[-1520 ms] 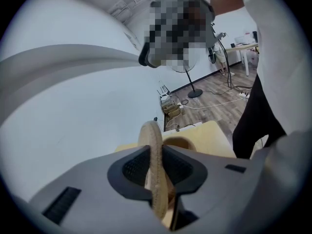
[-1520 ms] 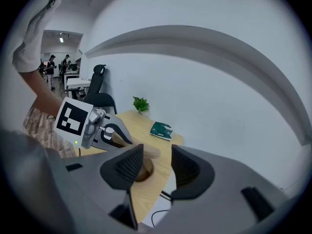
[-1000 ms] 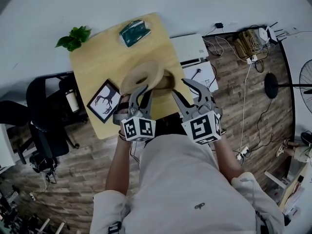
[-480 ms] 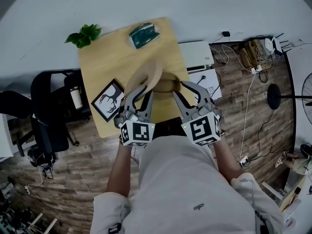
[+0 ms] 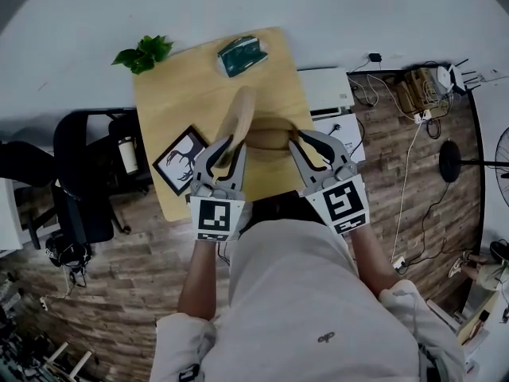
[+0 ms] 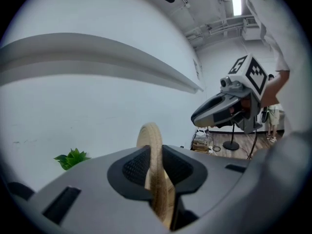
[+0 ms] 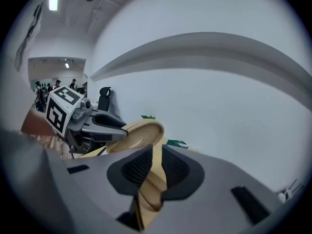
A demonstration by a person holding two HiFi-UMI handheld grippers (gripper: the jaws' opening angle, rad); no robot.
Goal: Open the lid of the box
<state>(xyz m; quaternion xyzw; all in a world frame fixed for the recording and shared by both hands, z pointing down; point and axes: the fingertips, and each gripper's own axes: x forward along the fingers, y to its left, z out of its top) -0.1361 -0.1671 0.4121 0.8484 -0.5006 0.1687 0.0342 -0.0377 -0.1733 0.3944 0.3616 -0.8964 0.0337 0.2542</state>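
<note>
A round wooden box [image 5: 272, 140] sits near the front edge of the light wooden table [image 5: 183, 94]. Its lid [image 5: 239, 119] stands tilted up on edge over the box's left side. My left gripper [image 5: 225, 143] is shut on the lid's rim; in the left gripper view the lid [image 6: 152, 140] runs edge-on between the pads. My right gripper [image 5: 307, 138] is at the box's right side, its jaws closing on the box wall [image 7: 155, 179], which the pads touch. The right gripper view also shows the raised lid [image 7: 139, 133] and the left gripper [image 7: 92, 123].
On the table are a small green plant [image 5: 143, 54] at the far left corner, a green packet [image 5: 242, 56] at the far edge and a framed antler picture [image 5: 184, 161] at the left. A black chair [image 5: 79, 205] stands left of the table, a white unit [image 5: 326, 90] to its right.
The lid has swung from lying nearly flat to standing on edge in the left gripper. The right jaws have come together from wide open onto the box wall.
</note>
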